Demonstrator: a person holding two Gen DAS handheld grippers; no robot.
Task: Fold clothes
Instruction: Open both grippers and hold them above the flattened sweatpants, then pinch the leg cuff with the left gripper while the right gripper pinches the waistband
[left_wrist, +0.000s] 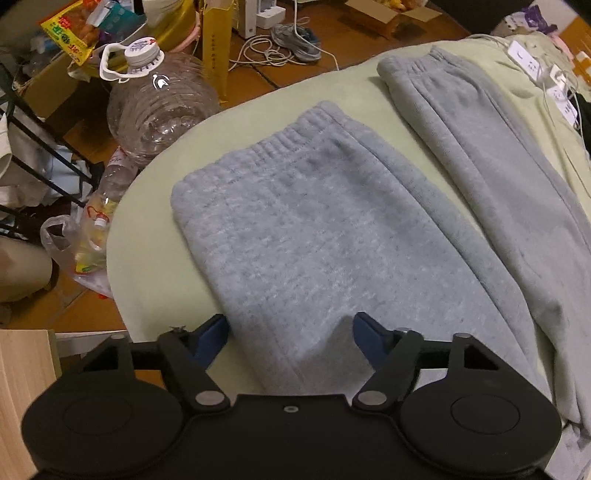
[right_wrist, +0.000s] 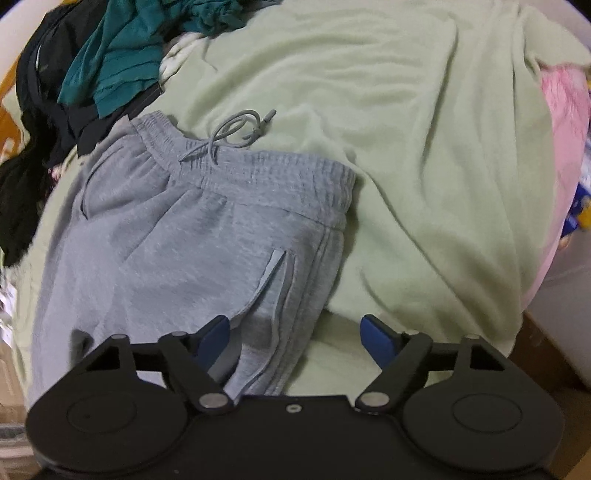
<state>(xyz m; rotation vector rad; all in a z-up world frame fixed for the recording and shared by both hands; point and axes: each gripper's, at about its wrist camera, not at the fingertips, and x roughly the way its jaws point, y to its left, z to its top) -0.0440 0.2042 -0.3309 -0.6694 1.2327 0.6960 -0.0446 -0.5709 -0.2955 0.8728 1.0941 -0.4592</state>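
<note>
Left wrist view: left gripper (left_wrist: 290, 332) open, pointing steeply down over near trouser leg (left_wrist: 295, 236), cloth between blue pads but ungripped; leg's length running away toward cuff (left_wrist: 280, 144) on green blanket (left_wrist: 147, 229). Right wrist view: right gripper (right_wrist: 295, 332) open astride trousers' side edge below waistband (right_wrist: 258, 173).

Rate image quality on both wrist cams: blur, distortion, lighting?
Left wrist: mostly sharp, dim warm light, fisheye bends the green blanket edge, small glare on the big water bottle. Right wrist: softer, smeared toward the edges, grey sweatpants waistband still readable.
</note>
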